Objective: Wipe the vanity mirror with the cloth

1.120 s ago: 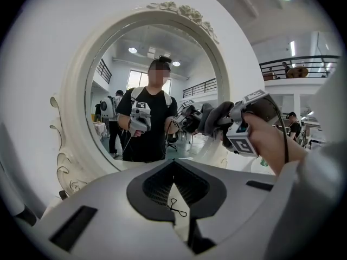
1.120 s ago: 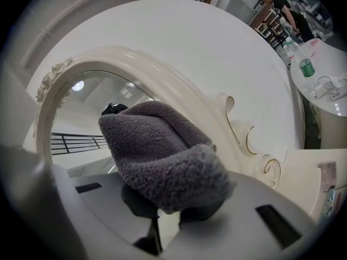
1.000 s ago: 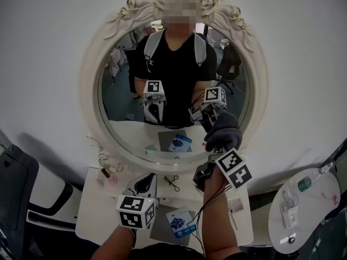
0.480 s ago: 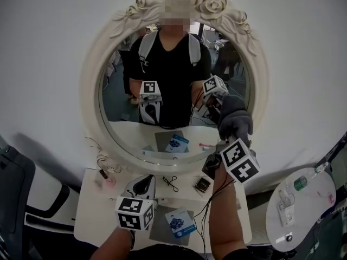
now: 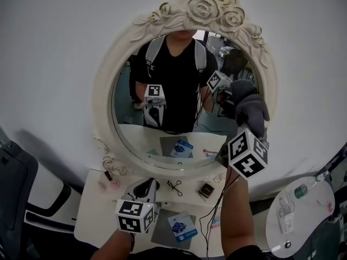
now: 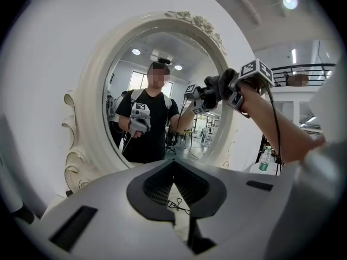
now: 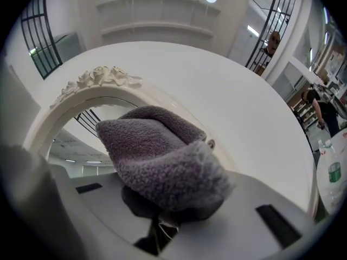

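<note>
- Cloth: grey, fleecy and bunched up. It is raised to the right side of the mirror, just inside the frame, where it meets its own reflection. From the head view I can't be sure whether it lies flat on the glass or only touches it at one edge.
- Right gripper: held high on an outstretched arm. Its jaws are pinched on the lower fold of the cloth, and the rest of the cloth bulges over the tips.
- Mirror: round glass in a cream carved frame topped with roses, fixed to a white wall. It reflects me and both grippers.
- Left gripper: held low over the table below the mirror, well apart from the cloth. Its fingers are pressed together with nothing between them.
- Table: white, standing against the wall.
- On the table:
  - a small black looped tool just right of the left gripper
  - a small dark square box
  - a blue-and-white packet lying on a grey mat
  - a pink item near the left end
- Round side table: at lower right, with a green-capped bottle on it.
</note>
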Tool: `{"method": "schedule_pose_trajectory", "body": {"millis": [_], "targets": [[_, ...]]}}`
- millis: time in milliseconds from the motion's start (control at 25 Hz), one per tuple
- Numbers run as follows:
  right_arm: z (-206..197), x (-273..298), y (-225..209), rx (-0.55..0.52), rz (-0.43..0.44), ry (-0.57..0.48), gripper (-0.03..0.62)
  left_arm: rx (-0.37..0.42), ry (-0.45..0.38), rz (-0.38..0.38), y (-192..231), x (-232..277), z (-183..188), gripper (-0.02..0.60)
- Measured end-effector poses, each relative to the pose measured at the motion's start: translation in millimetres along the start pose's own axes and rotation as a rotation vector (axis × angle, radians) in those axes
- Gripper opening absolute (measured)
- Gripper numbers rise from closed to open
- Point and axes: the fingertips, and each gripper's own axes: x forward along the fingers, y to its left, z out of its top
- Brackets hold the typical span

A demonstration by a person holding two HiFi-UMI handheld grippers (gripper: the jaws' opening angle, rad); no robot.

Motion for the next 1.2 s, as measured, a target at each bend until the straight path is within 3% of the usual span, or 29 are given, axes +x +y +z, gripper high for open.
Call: {"method": "schedule_pose_trajectory", "body": {"millis": [240, 560, 1200], "targets": [[45, 10, 33, -0.152, 0.006, -0.105, 0.035, -0.025, -0.013, 0.021, 18, -9, 0, 0.006], [81, 15, 75, -0.255, 0.009, -0.180, 0.035, -0.053, -0.031, 0.034, 38, -21, -1, 0.006], [117, 7, 186, -0.487, 0.038, -0.338, 0.032, -0.075, -0.060, 0.084, 86, -56, 2, 0.006]]}}
